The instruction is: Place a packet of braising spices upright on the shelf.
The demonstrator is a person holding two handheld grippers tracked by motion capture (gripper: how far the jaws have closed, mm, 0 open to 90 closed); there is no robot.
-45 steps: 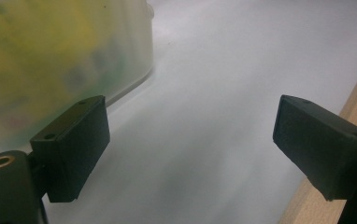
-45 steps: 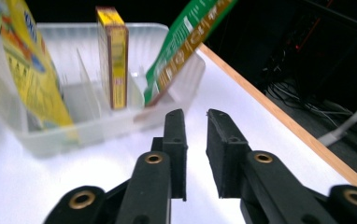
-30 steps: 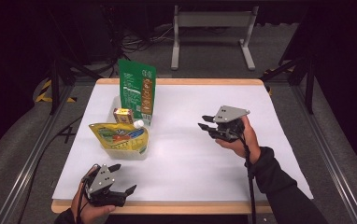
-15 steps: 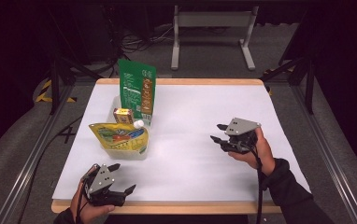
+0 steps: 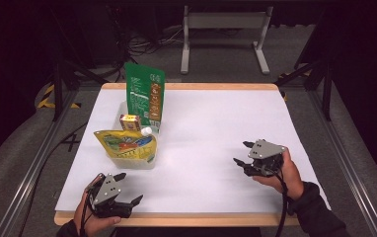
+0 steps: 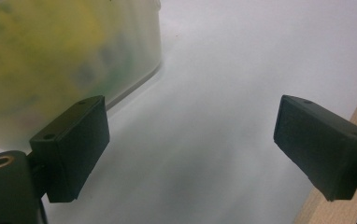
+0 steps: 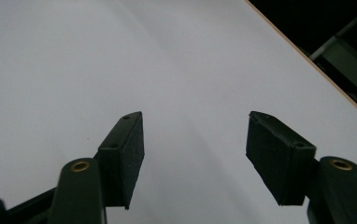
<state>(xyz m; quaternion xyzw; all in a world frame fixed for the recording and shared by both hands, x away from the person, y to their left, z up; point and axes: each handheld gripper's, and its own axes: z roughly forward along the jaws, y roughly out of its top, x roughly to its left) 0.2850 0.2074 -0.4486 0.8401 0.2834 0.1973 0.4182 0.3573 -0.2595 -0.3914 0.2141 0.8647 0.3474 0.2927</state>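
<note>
Both tools empty: left tool [image 5: 120, 190] spread wide at the near-left counter [image 5: 211, 128] edge just beside the tub [image 5: 127, 163], right tool [image 5: 245, 158] well apart at the right over bare white surface, jaws just been opening with nothing between them. Best brought in low and slow toward the clear, soft-walled tub at mid-left, gripping one thing at a time: glossy yellow pouch [image 5: 125, 145] with white cap, tall flat green bag [image 5: 144, 96], small stiff box [image 5: 129, 121]
</note>
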